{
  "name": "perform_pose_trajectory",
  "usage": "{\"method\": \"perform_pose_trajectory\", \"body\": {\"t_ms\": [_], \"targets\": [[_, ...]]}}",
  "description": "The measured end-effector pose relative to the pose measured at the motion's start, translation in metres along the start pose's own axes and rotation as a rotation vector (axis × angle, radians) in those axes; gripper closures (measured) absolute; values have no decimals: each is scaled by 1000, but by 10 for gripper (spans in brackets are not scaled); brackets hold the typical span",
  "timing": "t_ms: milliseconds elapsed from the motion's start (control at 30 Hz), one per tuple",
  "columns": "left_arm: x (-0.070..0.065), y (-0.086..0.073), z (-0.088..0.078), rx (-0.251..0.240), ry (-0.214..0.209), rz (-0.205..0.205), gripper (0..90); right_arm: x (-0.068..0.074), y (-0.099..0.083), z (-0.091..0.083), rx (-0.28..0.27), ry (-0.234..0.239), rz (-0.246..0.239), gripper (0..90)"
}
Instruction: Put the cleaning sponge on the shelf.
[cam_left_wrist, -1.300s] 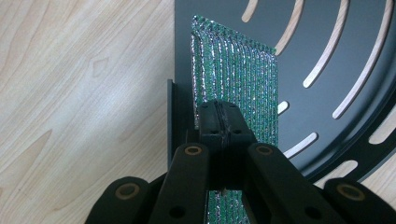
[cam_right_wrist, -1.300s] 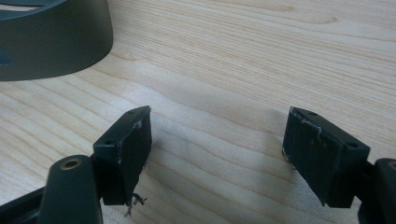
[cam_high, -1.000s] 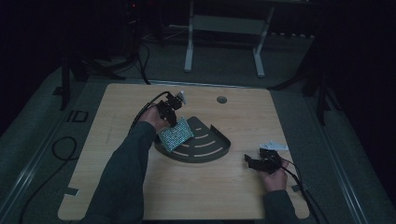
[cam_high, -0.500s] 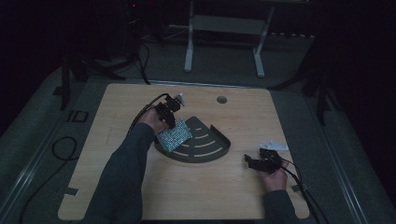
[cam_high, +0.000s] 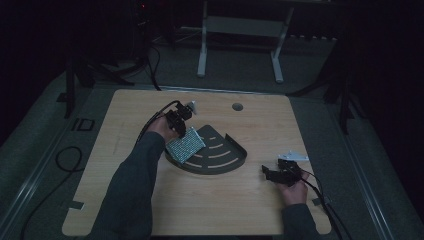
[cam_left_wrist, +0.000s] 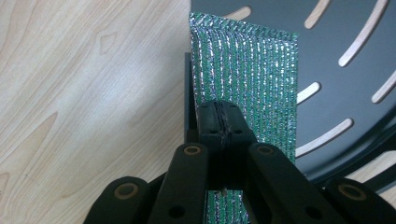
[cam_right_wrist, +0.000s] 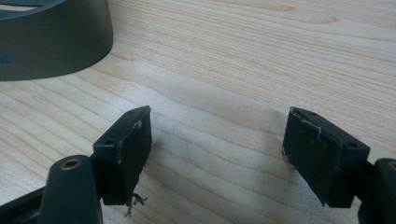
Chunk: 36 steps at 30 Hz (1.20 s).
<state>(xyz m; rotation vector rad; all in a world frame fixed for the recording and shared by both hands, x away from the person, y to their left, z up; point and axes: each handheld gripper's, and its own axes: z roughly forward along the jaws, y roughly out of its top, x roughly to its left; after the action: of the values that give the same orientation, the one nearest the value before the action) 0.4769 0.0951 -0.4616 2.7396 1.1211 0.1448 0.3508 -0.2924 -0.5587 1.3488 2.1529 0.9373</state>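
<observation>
Jaws of the left gripper (cam_left_wrist: 219, 122) pinched the shiny green cloth (cam_left_wrist: 252, 79) at the tray's (cam_high: 235, 162) left edge; right gripper (cam_right_wrist: 217, 144) sat wide open, holding nothing, near the table's (cam_high: 210, 210) right edge.

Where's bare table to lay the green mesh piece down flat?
Bare wood lies between the dark slotted tray and the open right gripper, along the near edge, and left of the left gripper, which pinches the green mesh piece. The tray's left corner is crowded.

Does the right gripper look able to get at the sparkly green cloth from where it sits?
Probably not directly: the tray's raised wall stands between the right gripper and the green cloth, which the left gripper already clamps.
</observation>
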Motion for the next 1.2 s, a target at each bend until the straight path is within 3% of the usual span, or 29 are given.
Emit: {"method": "perform_pose_trajectory", "body": {"t_ms": [1000, 1200], "targets": [[3, 0, 11, 27, 11, -3, 897, 0, 0, 0, 0, 0, 0, 233], [5, -3, 9, 13, 7, -14, 896, 0, 0, 0, 0, 0, 0, 233]]}}
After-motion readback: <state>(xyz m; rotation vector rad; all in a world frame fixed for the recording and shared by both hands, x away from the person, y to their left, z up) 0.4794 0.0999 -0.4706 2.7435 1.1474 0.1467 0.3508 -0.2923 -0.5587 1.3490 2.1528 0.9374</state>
